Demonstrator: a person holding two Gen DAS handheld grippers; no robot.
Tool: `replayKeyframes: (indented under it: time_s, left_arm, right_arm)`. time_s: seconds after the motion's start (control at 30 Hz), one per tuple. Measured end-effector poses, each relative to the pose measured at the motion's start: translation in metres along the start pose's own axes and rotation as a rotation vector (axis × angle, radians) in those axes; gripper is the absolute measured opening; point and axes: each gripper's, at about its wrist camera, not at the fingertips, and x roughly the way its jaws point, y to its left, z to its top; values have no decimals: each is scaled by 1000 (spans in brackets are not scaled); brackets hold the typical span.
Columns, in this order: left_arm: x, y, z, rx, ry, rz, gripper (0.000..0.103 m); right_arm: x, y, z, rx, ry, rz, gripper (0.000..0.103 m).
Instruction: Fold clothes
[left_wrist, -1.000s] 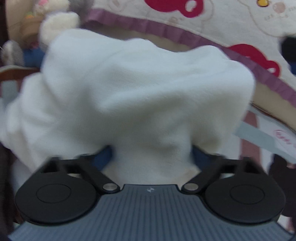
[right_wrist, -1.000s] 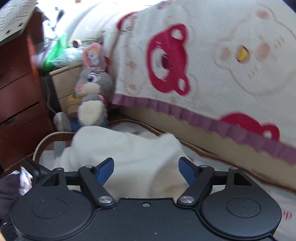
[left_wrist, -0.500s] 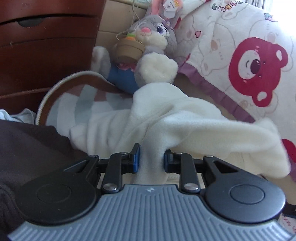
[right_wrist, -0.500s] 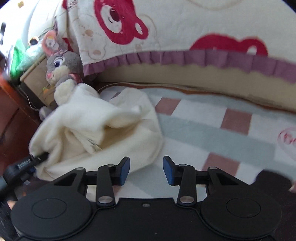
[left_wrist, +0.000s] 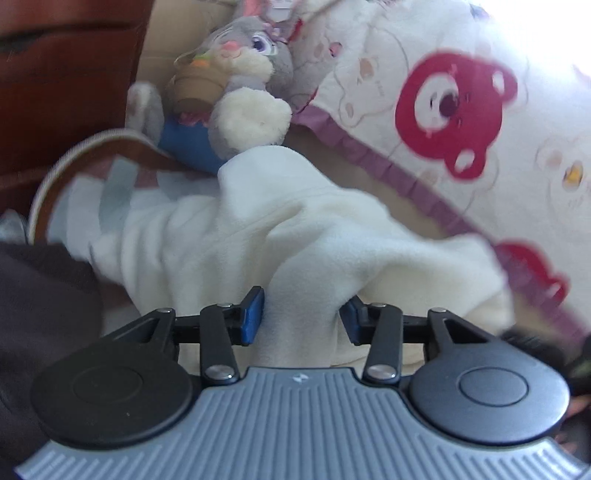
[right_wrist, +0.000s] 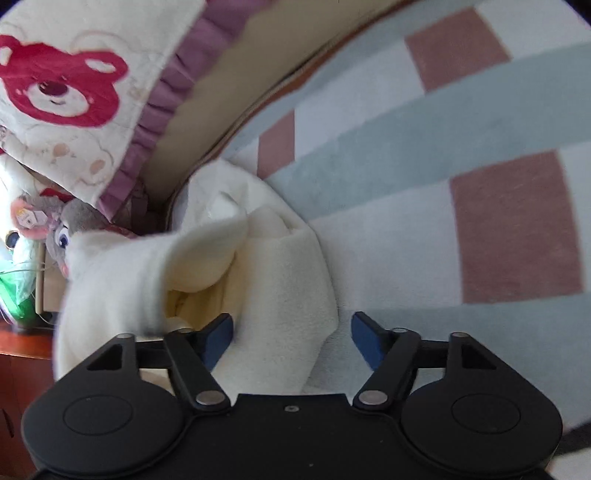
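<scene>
Clearly, the cream-white fleece garment (left_wrist: 332, 236) lies in a crumpled heap on the checked rug of pale blue, white and dusty pink squares (right_wrist: 424, 155), close to the bed side and to the grey plush rabbit with a blue body (left_wrist: 236, 85), so the folding looks hardly begun. A thick bunch of the fleece sits between the blue pads of the left gripper (left_wrist: 301, 315); the jaws stand part-way apart around it, and the left pad seems to touch the cloth while the right pad is partly covered by it, so I judge this as a loose hold and not a firm pinch. The right gripper (right_wrist: 291, 338) has its jaws wide apart, with one rolled edge of the same garment lying between them, nearer to the left pad (probably it is placed there to catch a second corner, so that the cloth can be spread flat). The cream bedcover printed with red bears and edged by a purple frill (right_wrist: 74, 92) hangs over the bed and hides what is under it. A dark cloth (left_wrist: 40, 302) at the left edge is cut off and I cannot identify it. Which part of the garment is sleeve, hem or collar is not possible to tell, and both views are a little blurred.
</scene>
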Motion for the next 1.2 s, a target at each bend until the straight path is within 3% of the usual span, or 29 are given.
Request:
replayKeyframes:
  time_s: [0.13,0.2,0.23,0.33,0.4,0.43,0.53,0.57,0.6,0.7,0.83,1.0,1.07,1.13,1.2]
  left_arm:
    - [-3,-4,-8,68,-21,-8,58]
    - [5,-12,-13,143,6,-3,63]
    - [8,-17,-15,180,19,-6,66]
    - [14,-37,-22,312,34,-9,78]
    - [34,-47,-23,366,80,39,88]
    - [45,-52,-24,389,109,68,88]
    - [83,-42,-16,273,190,112,87]
    - [89,-36,-13,206,197,94,75]
    - [91,-32,-10,157,196,75,56]
    - [79,-39,-2,197,136,60,28]
    - [39,-60,12,274,-9,1,22]
    - [-8,-74,45,211,-138,-122,19]
    - [-20,-73,53,187,-166,-115,19]
    - [-14,-66,47,169,-181,-59,19]
    - [3,-56,32,199,-164,35,20]
  right_arm:
    - [24,18,2,-87,5,23,79]
    - [30,34,3,-174,-3,64,43]
    - [30,43,2,-226,-11,89,14]
    - [8,69,-2,-359,-73,156,11]
    - [-11,77,-1,-370,-95,235,9]
    - [-21,81,-1,-376,-108,272,9]
    - [-47,92,0,-420,-144,325,9]
    - [-53,94,-1,-446,-150,321,8]
    - [-58,94,-1,-459,-156,321,8]
    - [-75,83,0,-453,-176,341,8]
    - [-98,80,0,-466,-213,351,7]
    - [-130,82,-3,-516,-238,357,3]
    - [-134,86,-2,-552,-214,293,4]
    - [-124,85,-6,-633,-202,126,9]
    - [-114,84,-10,-709,-190,-41,25]
